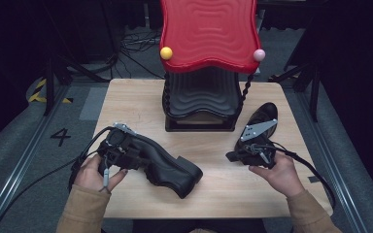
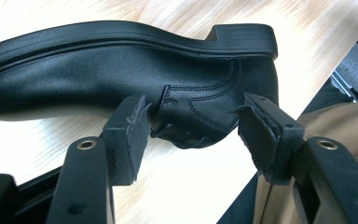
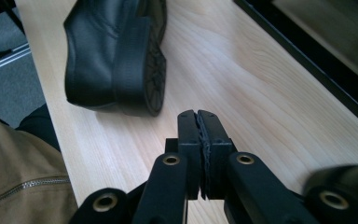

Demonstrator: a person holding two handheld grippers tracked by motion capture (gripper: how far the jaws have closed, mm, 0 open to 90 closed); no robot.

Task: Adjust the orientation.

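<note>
Both black shoes lay off the rack (image 1: 201, 104), the left hand-held gripper (image 2: 193, 128) spread wide around one shoe (image 2: 121, 70) on the bench (image 1: 223, 184), the right hand-held gripper (image 3: 199, 123) pressed together, empty, beside the other shoe (image 1: 264, 116), so the job looked barely begun.

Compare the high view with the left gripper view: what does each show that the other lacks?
High view alone: the red wavy-topped stand, a second black shoe at the table's right, and the right gripper.

Left gripper view alone: the left gripper with its jaws open around the near shoe's collar, and its stitching.

Both: the near black shoe lying on its side on the wooden table.
</note>
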